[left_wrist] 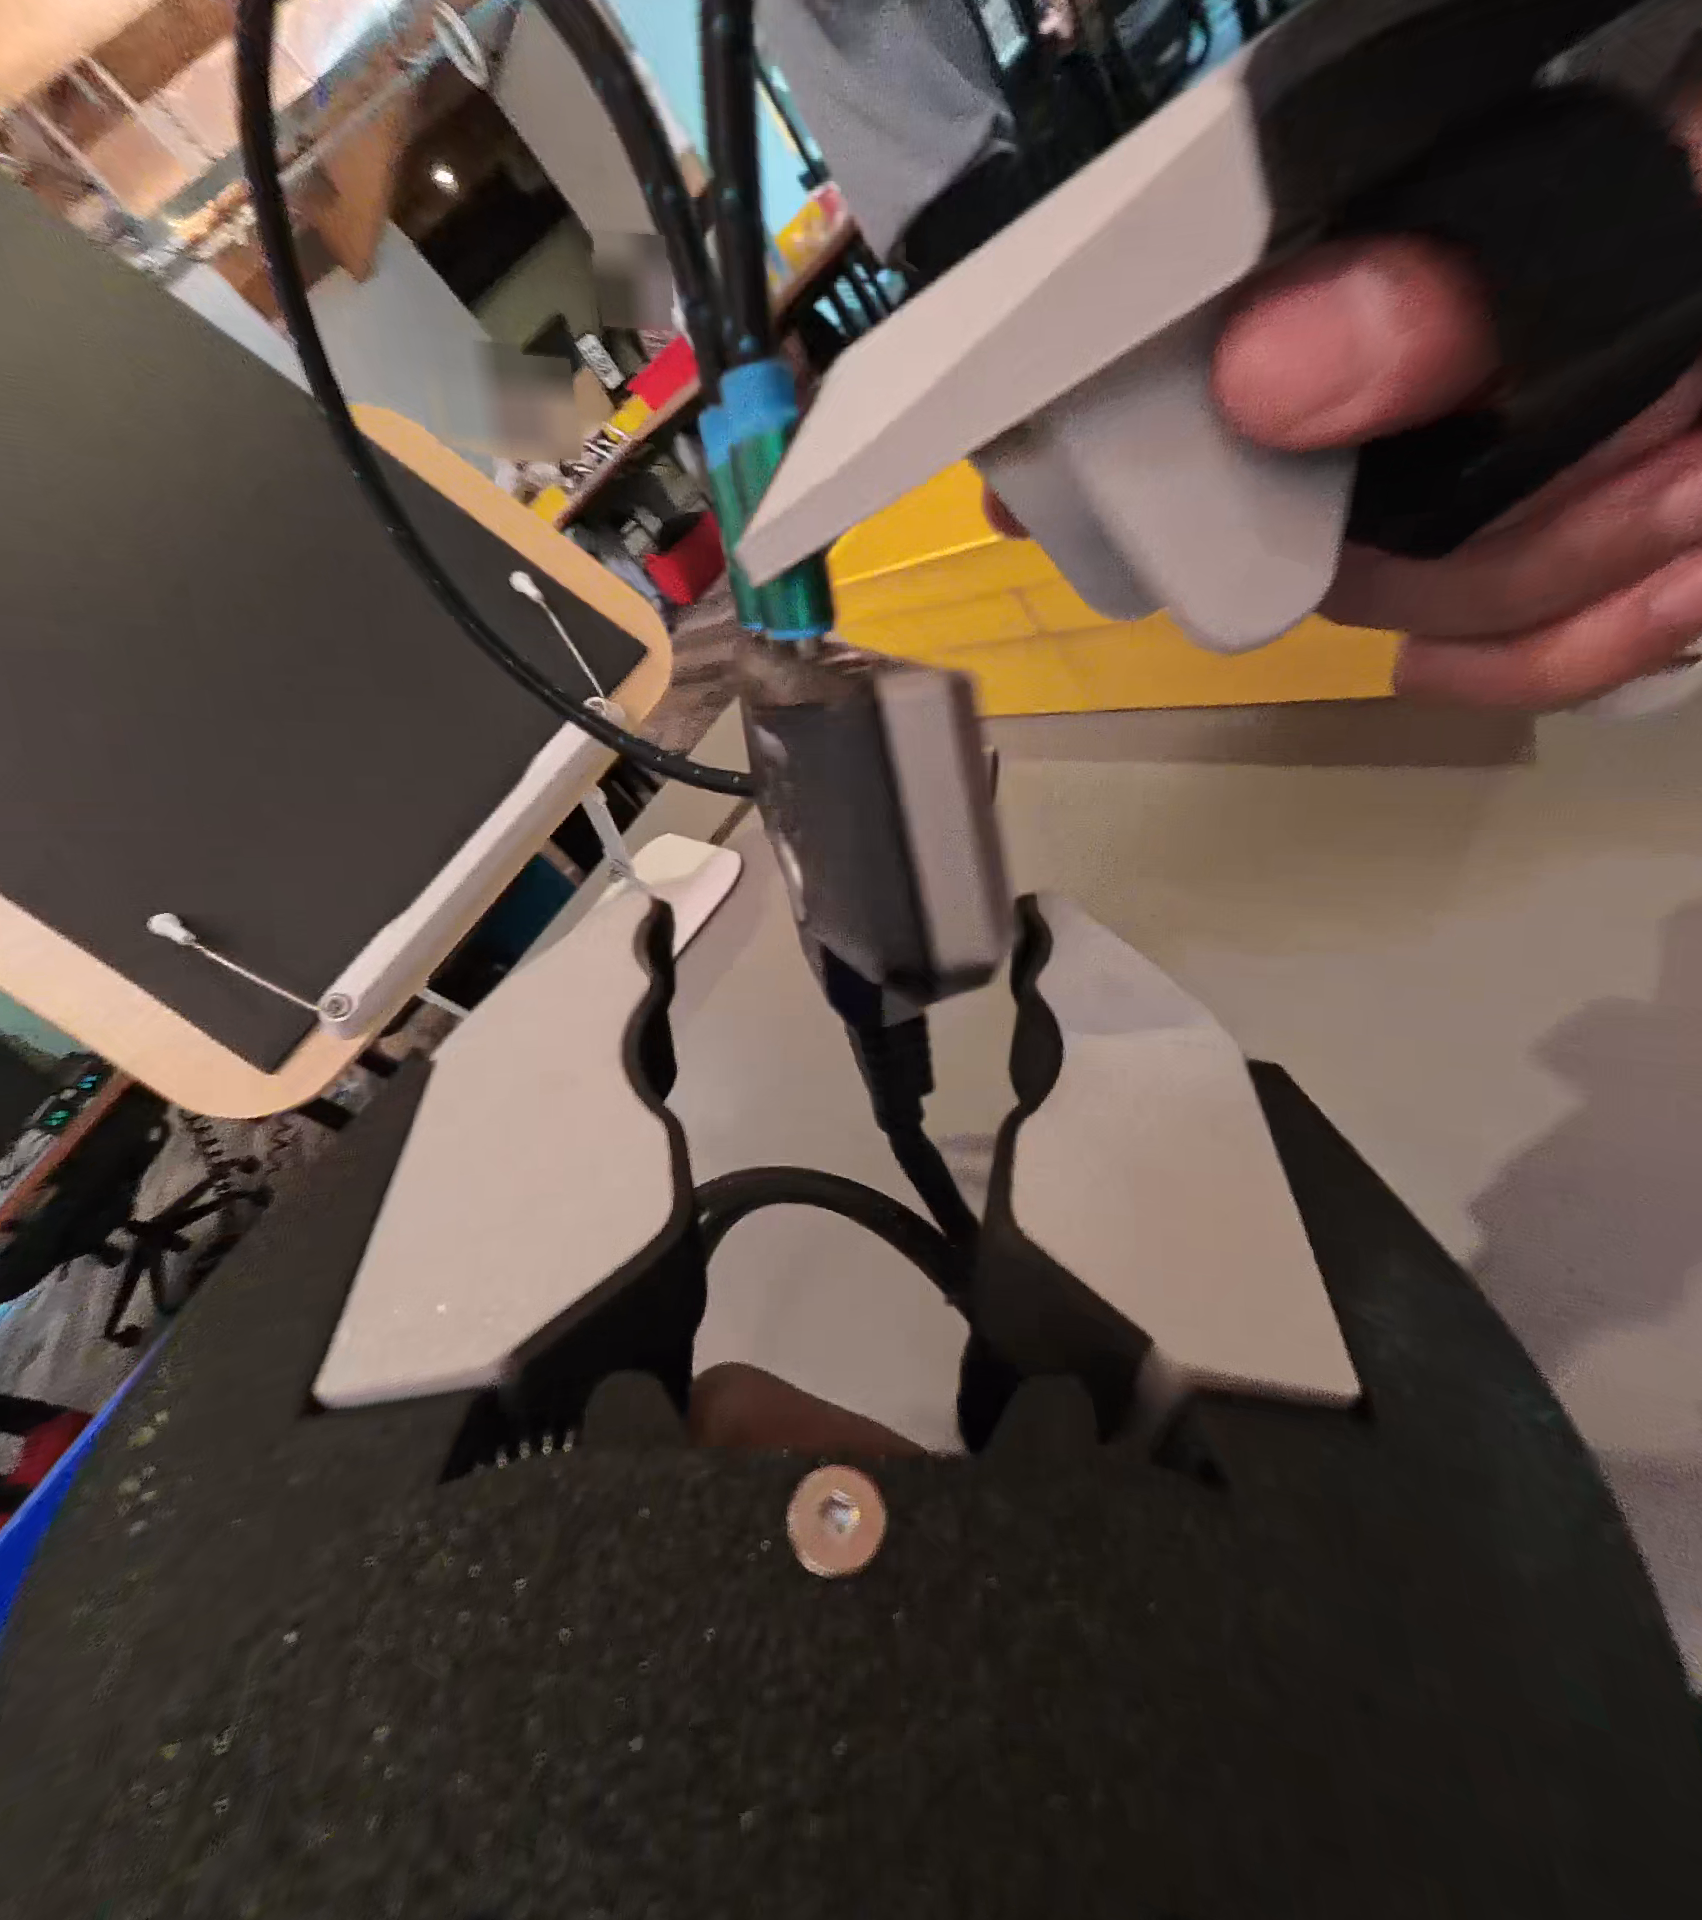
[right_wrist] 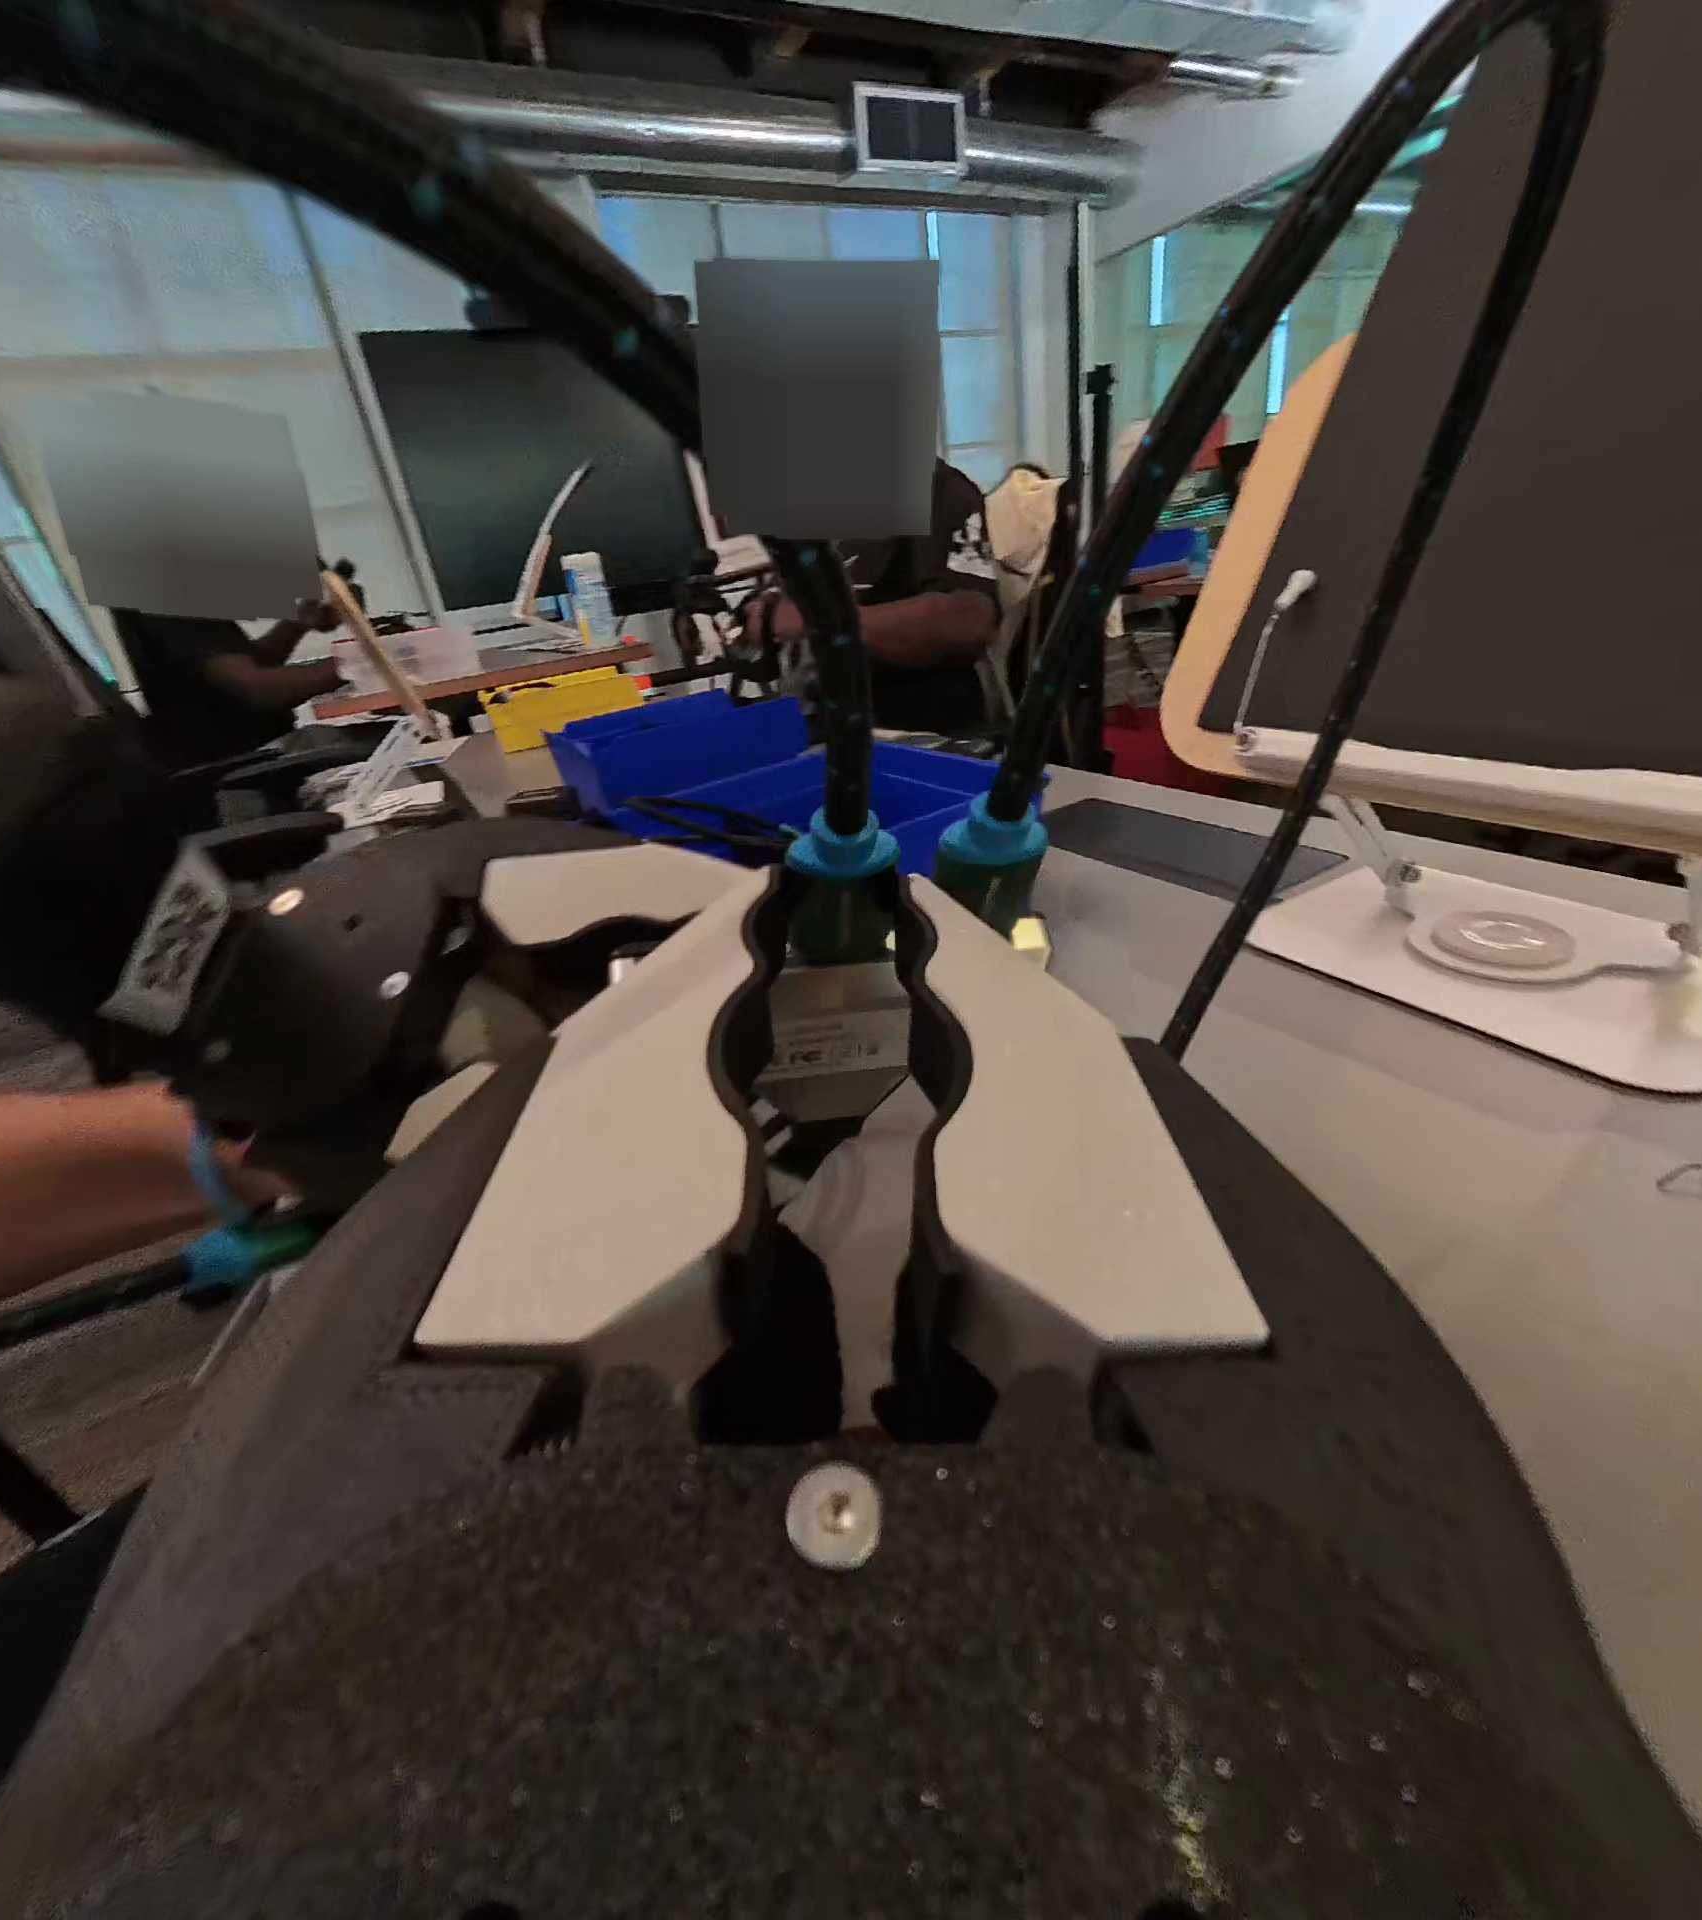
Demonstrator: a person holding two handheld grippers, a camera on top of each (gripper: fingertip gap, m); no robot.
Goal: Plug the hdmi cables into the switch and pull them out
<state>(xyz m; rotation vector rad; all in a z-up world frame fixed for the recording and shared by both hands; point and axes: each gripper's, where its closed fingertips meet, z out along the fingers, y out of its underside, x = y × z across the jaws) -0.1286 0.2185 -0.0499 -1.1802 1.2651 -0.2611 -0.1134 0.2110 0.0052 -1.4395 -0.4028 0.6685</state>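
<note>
Right wrist view: the right gripper [right_wrist: 834,935] has its jaws narrowed onto the green-and-blue plug [right_wrist: 839,883] of one hdmi cable [right_wrist: 842,717], at 12 o'clock from the jaws. This plug is seated in the grey switch [right_wrist: 831,1023], which lies just beneath it between the fingers. A second plug [right_wrist: 987,868] stands in the switch at 2 o'clock, outside the jaws. Both plugs have their long axes upright, in line with the fingers, so withdrawal probably runs along that axis, away from the switch.

Left wrist view: the left gripper [left_wrist: 842,920] holds its jaws fairly wide, with the switch [left_wrist: 878,831] at 12 o'clock just at the fingertips and apparently ungripped; a black lead [left_wrist: 914,1132] trails back between the fingers. The switch is held above the pale desk [left_wrist: 1346,935]. The right gripper is the nearer to the plugs.
</note>
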